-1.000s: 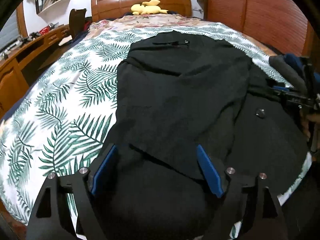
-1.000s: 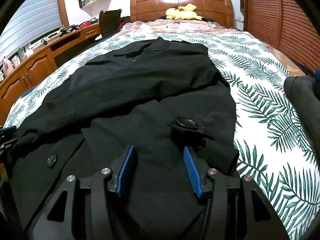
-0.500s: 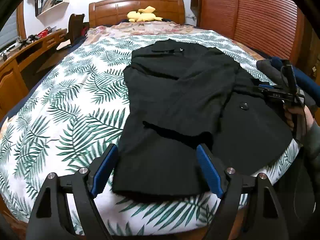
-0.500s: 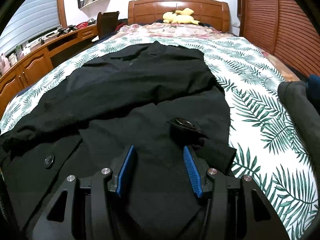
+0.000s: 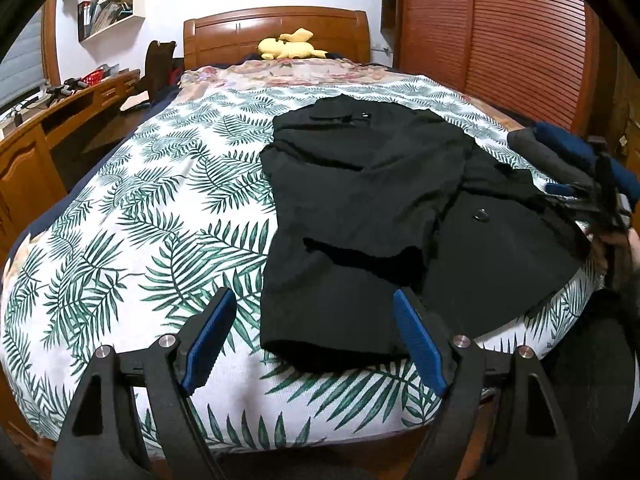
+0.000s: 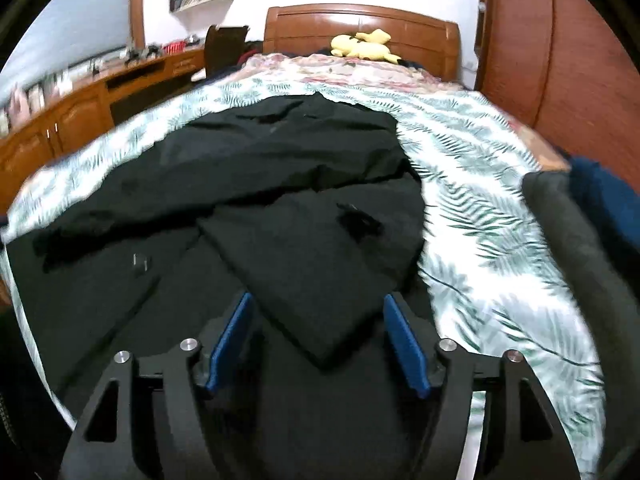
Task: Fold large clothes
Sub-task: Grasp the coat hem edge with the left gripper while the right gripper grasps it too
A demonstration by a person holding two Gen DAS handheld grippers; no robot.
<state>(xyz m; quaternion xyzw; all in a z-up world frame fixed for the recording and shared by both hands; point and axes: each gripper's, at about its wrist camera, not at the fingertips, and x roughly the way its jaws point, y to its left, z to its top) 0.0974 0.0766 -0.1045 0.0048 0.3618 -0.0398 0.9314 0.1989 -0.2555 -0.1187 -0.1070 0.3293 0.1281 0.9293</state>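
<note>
Bedding printed with green palm fronds (image 5: 160, 216) is covering the whole mattress of a wooden-framed bed, and its headboard (image 5: 276, 32) is standing against the white far wall. Slatted wooden wardrobe doors (image 5: 500, 40) are running along the right side of the room, while a long wooden desk (image 5: 60, 120) is lining the left. On the bedding, the black coat (image 5: 380, 208) is lying flat toward the right half of the bed, collar end pointing at the headboard and hem reaching the near edge; one front panel is lying folded over the body, and a sleeve (image 6: 304, 280) is resting diagonally across it with its cuff toward the right wrist camera. A dark grey and navy bundle of other clothes (image 6: 568, 216) is sitting at the right edge of the mattress, beside the coat. A yellow plush toy (image 5: 288, 46) is lying by the headboard.

The left gripper (image 5: 312, 340) is hovering over the near corner of the hem, its blue-padded jaws standing wide with nothing pressed between them. The right gripper (image 6: 320, 336) is hanging just above the sleeve cuff, its jaws opening, the cuff lying between them but not pinched. A dark button (image 5: 481, 215) is showing on the open front panel.
</note>
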